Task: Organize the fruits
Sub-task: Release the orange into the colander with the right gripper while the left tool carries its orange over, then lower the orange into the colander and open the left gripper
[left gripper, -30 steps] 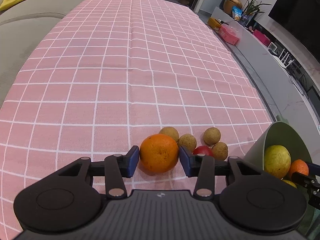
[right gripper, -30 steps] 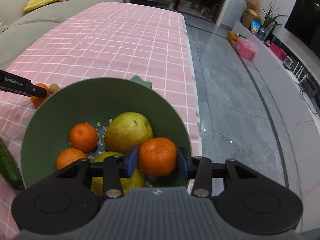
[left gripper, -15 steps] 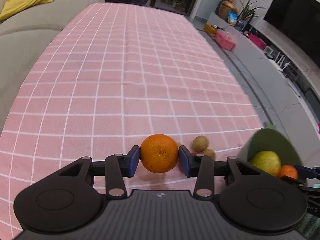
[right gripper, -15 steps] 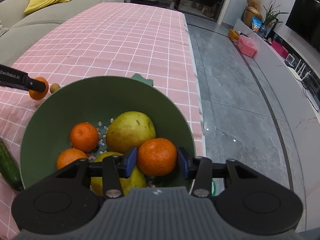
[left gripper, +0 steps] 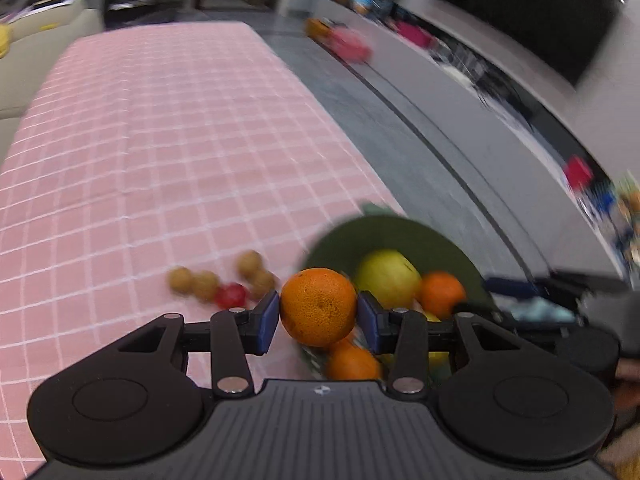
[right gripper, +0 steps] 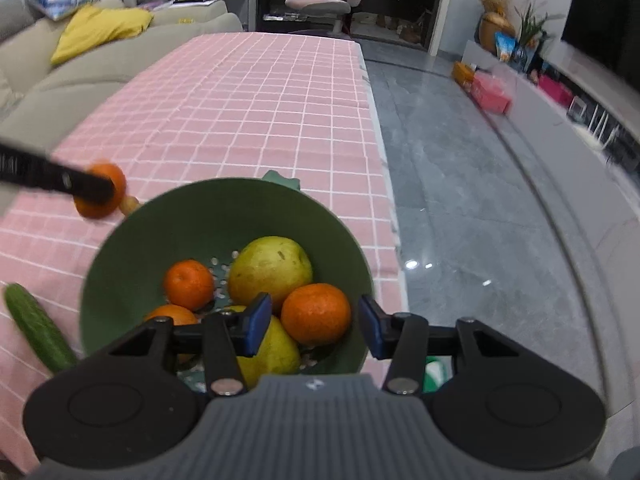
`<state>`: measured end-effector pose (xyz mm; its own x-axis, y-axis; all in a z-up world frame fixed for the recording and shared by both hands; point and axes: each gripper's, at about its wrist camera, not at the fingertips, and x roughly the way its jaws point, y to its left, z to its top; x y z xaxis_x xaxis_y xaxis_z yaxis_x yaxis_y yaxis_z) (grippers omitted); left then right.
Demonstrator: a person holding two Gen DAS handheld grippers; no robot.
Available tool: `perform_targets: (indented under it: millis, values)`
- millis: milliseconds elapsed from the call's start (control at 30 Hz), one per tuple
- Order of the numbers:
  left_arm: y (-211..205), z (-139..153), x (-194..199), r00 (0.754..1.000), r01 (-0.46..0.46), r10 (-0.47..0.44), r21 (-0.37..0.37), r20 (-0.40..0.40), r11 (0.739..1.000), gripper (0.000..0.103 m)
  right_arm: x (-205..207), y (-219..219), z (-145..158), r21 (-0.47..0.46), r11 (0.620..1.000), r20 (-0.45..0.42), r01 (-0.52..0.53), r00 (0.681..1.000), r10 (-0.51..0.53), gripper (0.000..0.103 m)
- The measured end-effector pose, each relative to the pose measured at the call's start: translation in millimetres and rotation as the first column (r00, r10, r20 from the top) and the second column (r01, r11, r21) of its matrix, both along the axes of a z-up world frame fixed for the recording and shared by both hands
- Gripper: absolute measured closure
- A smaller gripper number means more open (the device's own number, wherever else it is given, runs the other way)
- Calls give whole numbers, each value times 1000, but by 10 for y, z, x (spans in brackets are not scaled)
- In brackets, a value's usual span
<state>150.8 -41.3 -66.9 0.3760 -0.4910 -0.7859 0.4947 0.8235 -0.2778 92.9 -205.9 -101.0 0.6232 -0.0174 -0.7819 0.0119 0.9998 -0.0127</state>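
My left gripper (left gripper: pixel 318 316) is shut on a large orange (left gripper: pixel 318 300) and holds it in the air at the near left rim of the green colander bowl (left gripper: pixel 400 228). The right wrist view shows that orange (right gripper: pixel 110 176) left of the bowl (right gripper: pixel 224 192). Inside lie a yellow-green pear (right gripper: pixel 270 268) and several mandarins. My right gripper (right gripper: pixel 314 330) hovers over the bowl's near side. Its blue pads stand apart from a mandarin (right gripper: pixel 316 318) lying between them, a gap on each side.
A few small brown fruits (left gripper: pixel 204 284) and a red one (left gripper: pixel 230 295) lie on the pink checked tablecloth (left gripper: pixel 160 140) left of the bowl. A cucumber (right gripper: pixel 38 330) lies at the near left. The table edge (right gripper: pixel 380 160) drops to grey floor just right of the bowl.
My left gripper has lifted the orange off the cloth and carried it right to the bowl. The right pads have spread away from the mandarin, which stays in the bowl.
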Motion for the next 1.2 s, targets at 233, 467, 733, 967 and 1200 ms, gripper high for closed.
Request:
perform_targets:
  millis: [233, 467, 733, 967, 1200]
  values:
    - [-349, -171, -199, 982, 106, -102, 14, -158, 994, 55, -170, -169, 83, 96, 993, 28, 65, 997, -68, 59]
    - [-637, -380, -269, 959, 163, -134, 103, -248, 981, 55, -166, -204, 35, 129, 989, 25, 77, 996, -81, 59]
    - [-762, -533, -280, 952, 191, -142, 165, -272, 968, 55, -164, -252, 27, 149, 984, 25, 101, 994, -106, 59]
    - [-842, -565, -282, 950, 212, -156, 189, -271, 959, 54, -141, -252, 11, 145, 985, 20, 99, 995, -102, 59]
    - [-845, -553, -302, 955, 210, -160, 186, -250, 960, 37, -154, -237, 23, 140, 985, 18, 99, 995, -103, 58]
